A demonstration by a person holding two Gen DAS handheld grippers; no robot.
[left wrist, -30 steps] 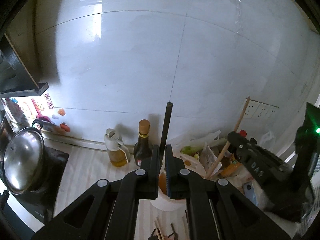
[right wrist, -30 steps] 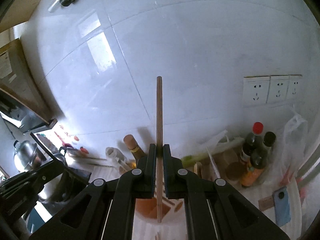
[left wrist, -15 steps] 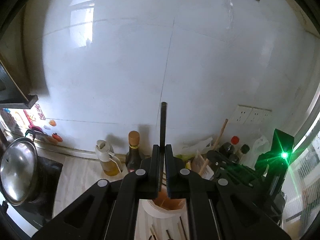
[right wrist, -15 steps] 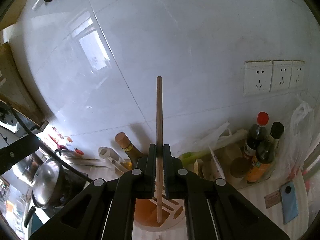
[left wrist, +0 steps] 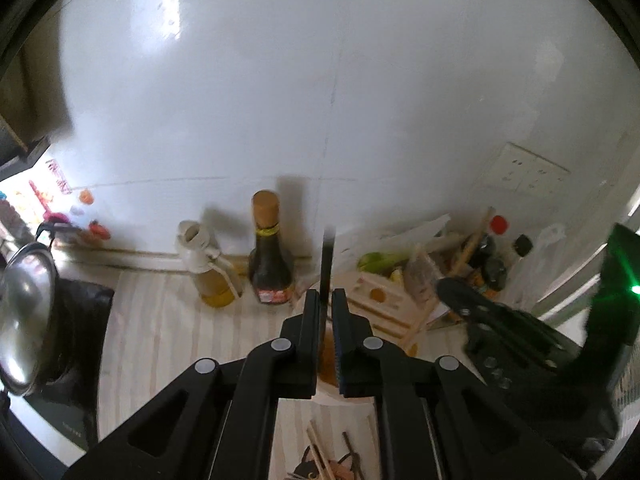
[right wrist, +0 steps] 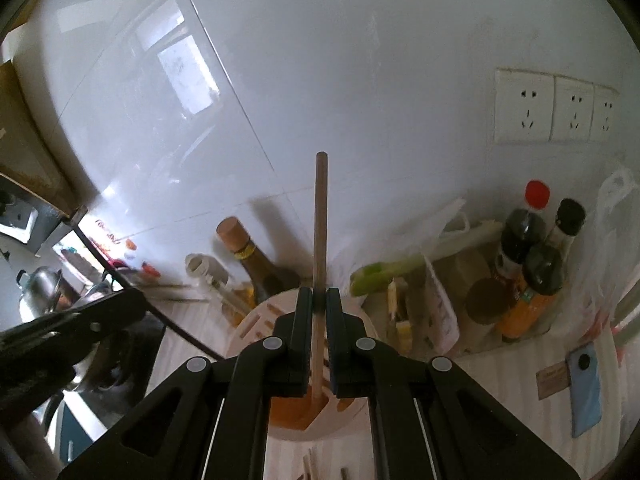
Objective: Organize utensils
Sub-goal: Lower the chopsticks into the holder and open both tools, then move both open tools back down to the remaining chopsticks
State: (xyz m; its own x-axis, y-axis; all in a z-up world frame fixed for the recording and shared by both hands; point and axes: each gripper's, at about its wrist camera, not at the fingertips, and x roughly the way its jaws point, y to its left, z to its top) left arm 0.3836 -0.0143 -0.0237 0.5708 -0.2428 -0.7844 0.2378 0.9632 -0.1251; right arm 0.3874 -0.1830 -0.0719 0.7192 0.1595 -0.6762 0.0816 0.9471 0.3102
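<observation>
My right gripper clamps the wooden chopstick, my left gripper the black one; I'd lower each straight into the holder.

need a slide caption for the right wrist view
Right tongs grip a brown wooden chopstick upright over the round white utensil holder with an orange insert.

A pale striped counter is carrying a dark sauce bottle and an oil jug along its back edge. A round utensil holder is sitting toward the front edge, and a blue phone is lying near the right edge.
</observation>
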